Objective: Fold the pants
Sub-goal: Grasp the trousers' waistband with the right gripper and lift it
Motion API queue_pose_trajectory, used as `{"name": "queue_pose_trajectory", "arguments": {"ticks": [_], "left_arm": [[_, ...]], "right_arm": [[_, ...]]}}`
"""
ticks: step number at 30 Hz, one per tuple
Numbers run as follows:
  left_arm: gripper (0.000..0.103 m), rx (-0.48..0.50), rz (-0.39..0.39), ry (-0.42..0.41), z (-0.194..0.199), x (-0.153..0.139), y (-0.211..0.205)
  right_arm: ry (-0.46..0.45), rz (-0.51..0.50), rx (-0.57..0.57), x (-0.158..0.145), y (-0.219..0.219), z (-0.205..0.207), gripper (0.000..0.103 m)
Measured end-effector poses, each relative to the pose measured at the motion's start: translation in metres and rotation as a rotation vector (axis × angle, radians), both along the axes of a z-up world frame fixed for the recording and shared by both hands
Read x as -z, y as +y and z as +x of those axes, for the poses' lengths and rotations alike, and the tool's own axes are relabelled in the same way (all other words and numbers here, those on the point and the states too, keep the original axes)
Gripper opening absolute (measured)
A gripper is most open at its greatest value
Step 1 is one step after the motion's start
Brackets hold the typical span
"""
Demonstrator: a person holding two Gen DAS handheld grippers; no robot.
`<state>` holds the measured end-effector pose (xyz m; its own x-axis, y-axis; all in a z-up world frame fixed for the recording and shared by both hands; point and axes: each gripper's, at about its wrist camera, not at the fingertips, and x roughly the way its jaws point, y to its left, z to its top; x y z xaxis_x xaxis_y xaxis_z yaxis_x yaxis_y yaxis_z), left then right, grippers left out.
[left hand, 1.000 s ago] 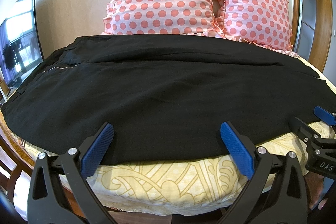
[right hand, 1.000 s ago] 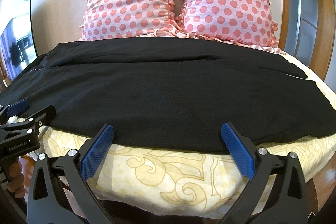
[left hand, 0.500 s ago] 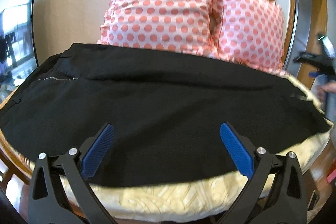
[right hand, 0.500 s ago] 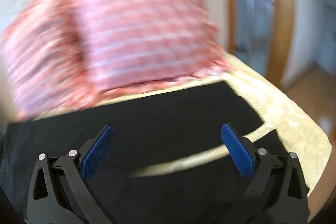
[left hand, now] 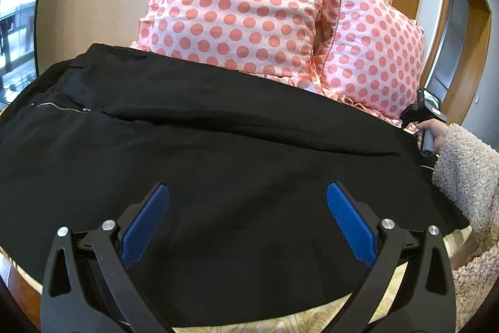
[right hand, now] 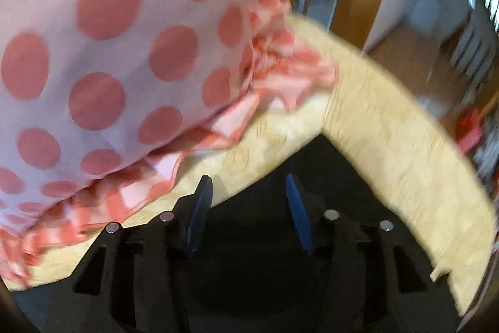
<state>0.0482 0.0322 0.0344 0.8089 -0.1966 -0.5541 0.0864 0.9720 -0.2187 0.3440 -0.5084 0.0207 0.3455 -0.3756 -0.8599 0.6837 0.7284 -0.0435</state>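
Black pants (left hand: 218,164) lie spread flat across the bed, waist and zipper (left hand: 59,106) at the left, legs running right. My left gripper (left hand: 248,214) hovers wide open over the near edge of the pants, holding nothing. My right gripper (right hand: 248,195) sits low over the far right corner of the pants (right hand: 312,177), near the pillow. Its jaws are partly closed with a gap, and nothing is pinched between them. The right tool's body (left hand: 422,110) and the hand holding it show at the right in the left wrist view.
Two pink polka-dot pillows (left hand: 243,5) lean on the wall behind the pants; one pillow's ruffle (right hand: 268,61) is close to my right gripper. The yellow patterned bedspread (right hand: 389,130) ends at the right bed edge. A fleece sleeve (left hand: 467,177) crosses the right side.
My right gripper swung from the bed's near edge to the far right corner of the pants and its jaws narrowed. My left gripper moved forward over the pants.
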Motion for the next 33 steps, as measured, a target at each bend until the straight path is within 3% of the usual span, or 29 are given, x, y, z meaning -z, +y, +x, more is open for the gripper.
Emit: {"name": "queue_pose_trajectory", "arguments": {"ticks": [1,3,4,6,10,14,18,22,28,31,32,33], "left_arm": [[0.101,0.000,-0.001,0.001,0.001,0.000,0.001],[0.101,-0.006,-0.006,-0.008,0.000,-0.001,0.003],[0.101,-0.008,-0.009,-0.011,0.000,-0.001,0.003],[0.101,-0.011,-0.022,-0.010,0.000,-0.002,0.006],[0.100,-0.017,-0.051,-0.019,-0.002,-0.007,0.010],[0.100,-0.028,-0.101,-0.055,-0.009,-0.014,0.021],[0.100,-0.046,-0.157,-0.063,-0.009,-0.020,0.035],[0.100,-0.048,-0.164,-0.085,-0.004,-0.031,0.045],[0.101,-0.068,-0.036,-0.110,0.035,-0.060,0.060],[0.101,-0.074,-0.029,-0.065,0.073,-0.067,0.074],[0.101,-0.084,-0.044,-0.049,0.083,-0.068,0.078],[0.101,-0.099,-0.071,-0.026,0.095,-0.067,0.085]], "right_arm": [[-0.015,-0.013,-0.010,0.001,0.001,-0.003,0.048],[-0.062,-0.003,-0.009,0.003,-0.001,-0.019,0.024],[-0.090,0.010,-0.008,0.003,-0.005,-0.030,0.022],[-0.134,0.067,-0.009,0.004,-0.015,-0.045,0.003],[-0.319,0.229,-0.024,-0.006,-0.031,-0.084,0.002],[-0.555,0.250,-0.110,-0.042,-0.021,-0.154,0.002],[-0.694,0.320,-0.153,-0.052,-0.009,-0.233,0.002],[-0.666,0.407,-0.132,-0.026,0.010,-0.296,0.002],[-0.565,0.563,-0.080,0.017,0.010,-0.311,0.002],[-0.531,0.627,-0.033,0.021,0.004,-0.309,0.016],[-0.517,0.656,-0.014,0.023,0.001,-0.307,0.029],[-0.520,0.674,-0.007,0.023,0.001,-0.307,0.033]]}}
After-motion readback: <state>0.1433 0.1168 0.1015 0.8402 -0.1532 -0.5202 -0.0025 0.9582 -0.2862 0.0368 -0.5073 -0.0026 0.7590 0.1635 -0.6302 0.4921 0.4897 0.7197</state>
